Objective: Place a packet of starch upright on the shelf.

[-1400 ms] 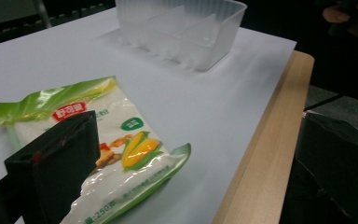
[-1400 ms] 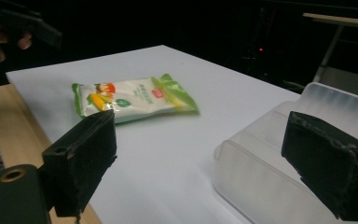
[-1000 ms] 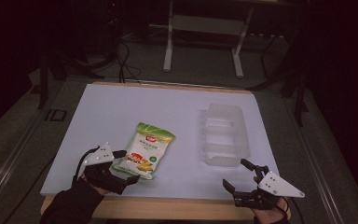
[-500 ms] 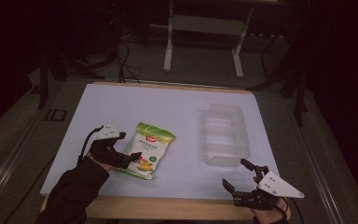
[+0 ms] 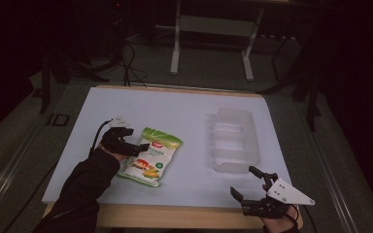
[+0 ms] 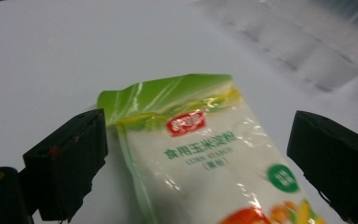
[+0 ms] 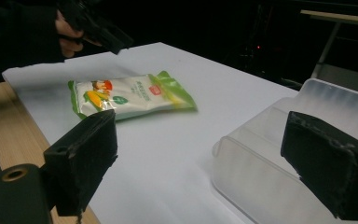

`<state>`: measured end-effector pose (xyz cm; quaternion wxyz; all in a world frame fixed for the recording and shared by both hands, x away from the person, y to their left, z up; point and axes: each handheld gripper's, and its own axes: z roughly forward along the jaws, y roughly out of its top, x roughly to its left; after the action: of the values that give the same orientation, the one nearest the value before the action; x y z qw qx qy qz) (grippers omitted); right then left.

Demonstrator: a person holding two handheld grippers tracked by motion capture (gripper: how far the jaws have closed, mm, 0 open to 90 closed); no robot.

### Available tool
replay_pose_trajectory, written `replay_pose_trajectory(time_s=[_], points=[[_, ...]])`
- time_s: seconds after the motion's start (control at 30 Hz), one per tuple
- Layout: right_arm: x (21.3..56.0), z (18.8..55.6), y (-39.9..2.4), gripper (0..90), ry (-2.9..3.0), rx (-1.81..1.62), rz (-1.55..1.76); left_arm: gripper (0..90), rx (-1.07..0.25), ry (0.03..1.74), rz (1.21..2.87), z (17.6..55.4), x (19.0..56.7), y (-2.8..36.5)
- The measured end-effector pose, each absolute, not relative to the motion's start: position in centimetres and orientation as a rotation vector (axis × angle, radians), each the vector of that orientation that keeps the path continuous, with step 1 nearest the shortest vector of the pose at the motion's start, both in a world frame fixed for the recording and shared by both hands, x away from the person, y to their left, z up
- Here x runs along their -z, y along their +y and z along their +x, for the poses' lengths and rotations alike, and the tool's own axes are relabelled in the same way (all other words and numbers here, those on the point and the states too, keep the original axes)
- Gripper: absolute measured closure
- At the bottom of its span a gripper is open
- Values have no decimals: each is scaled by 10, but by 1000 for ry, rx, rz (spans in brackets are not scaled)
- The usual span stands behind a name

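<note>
the starch bag lies flat on the white surface, its lower end cut off in the left gripper view. left tongs hover wide over it; right tongs wide, beside the clear tray.

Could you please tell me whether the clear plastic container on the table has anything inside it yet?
Empty. The clear plastic container shows only its own ribbed bottom, and the starch bag lies flat on the table beside it, apart from it.

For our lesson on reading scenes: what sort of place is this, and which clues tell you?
Probably a lab or recording workshop, not a kitchen: a white-covered table in a dark room, loose cables on the floor, and handheld tongs over a starch bag.
</note>
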<state>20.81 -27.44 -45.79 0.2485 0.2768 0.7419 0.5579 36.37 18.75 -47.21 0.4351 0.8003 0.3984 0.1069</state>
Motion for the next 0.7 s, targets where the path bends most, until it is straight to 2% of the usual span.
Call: replay_pose_trajectory(time_s=[0.17,0.37,0.47,0.7], points=[[460,209,-276,104,2026,-1524,762,58,-281,1050,1997,381,484,189],[460,210,-275,105,2030,-1523,760,63,-236,1110,2001,397,500,193],[462,211,-274,105,2039,-1519,765,152,-204,1127,1974,400,505,193],[462,211,-274,105,2047,-1517,766,165,-160,1154,2027,408,519,187]])
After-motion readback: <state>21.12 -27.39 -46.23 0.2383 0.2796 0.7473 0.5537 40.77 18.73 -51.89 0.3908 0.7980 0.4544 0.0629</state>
